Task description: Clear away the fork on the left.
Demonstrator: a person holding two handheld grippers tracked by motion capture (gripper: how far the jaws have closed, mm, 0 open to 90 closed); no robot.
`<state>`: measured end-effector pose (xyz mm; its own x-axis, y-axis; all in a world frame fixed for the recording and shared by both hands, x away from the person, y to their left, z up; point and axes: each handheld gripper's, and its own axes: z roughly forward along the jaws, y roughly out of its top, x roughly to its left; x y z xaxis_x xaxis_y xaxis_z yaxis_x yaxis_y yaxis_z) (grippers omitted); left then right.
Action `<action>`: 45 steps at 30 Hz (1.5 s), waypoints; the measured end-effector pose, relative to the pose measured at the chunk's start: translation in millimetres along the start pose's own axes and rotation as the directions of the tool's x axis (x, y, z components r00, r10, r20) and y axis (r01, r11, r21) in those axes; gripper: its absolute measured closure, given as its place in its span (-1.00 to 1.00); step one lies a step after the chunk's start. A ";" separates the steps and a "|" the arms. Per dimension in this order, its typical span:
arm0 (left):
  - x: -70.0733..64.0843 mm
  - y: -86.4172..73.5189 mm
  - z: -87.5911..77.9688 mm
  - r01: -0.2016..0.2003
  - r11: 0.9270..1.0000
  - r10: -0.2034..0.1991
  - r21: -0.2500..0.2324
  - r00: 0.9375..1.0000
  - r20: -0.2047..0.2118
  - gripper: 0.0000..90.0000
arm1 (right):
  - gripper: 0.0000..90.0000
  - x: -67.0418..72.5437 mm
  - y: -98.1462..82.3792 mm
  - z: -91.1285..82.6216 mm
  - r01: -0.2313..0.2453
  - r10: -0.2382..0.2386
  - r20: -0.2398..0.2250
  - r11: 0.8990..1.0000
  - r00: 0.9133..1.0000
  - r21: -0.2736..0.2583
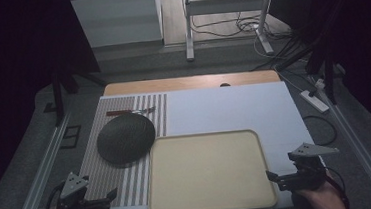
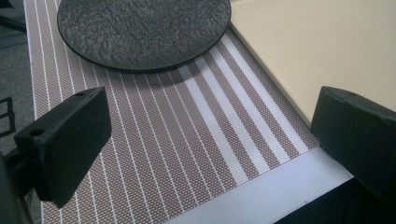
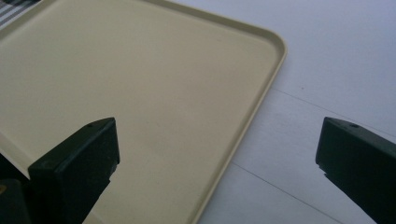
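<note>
Nearest you, your two hands come in at the bottom of the high view, each holding a gripper. Your left gripper (image 1: 111, 198) sits at the near left corner of the table, over the near end of the striped placemat (image 1: 110, 176); in the left gripper view its jaws stand wide apart with nothing between them, only the mat's brown and white stripes below. Your right gripper (image 1: 272, 177) sits at the near right, its tips at the near right corner of the beige tray (image 1: 211, 203); in the right gripper view its jaws are also spread wide and hold nothing, one over the tray's floor and the other over the white table cover (image 1: 234, 110).

Out from the left gripper, the dark round plate (image 1: 126, 138) lies flat on the placemat, and its right edge overhangs the tray's far left corner. The tray lies flat at near centre, just right of the placemat, and its floor is bare.

Farther still, at the far end of the placemat beyond the plate, lies a small utensil with a red handle (image 1: 130, 111); its kind is too small to tell.
</note>
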<state>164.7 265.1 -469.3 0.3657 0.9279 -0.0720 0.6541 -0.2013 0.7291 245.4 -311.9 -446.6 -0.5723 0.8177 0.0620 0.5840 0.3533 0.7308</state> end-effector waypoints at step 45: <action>2.9 6.0 3.5 -0.032 0.999 0.033 -0.028 0.997 0.064 -1.00 | -0.99 1.3 -0.3 0.6 0.018 -0.018 -0.012 1.000 1.000 0.008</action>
<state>172.0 265.5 -467.5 0.4287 0.8988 -0.0909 0.6237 -0.2217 0.7496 244.8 -310.6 -447.2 -0.5898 0.8055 0.0573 0.5783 0.3717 0.7262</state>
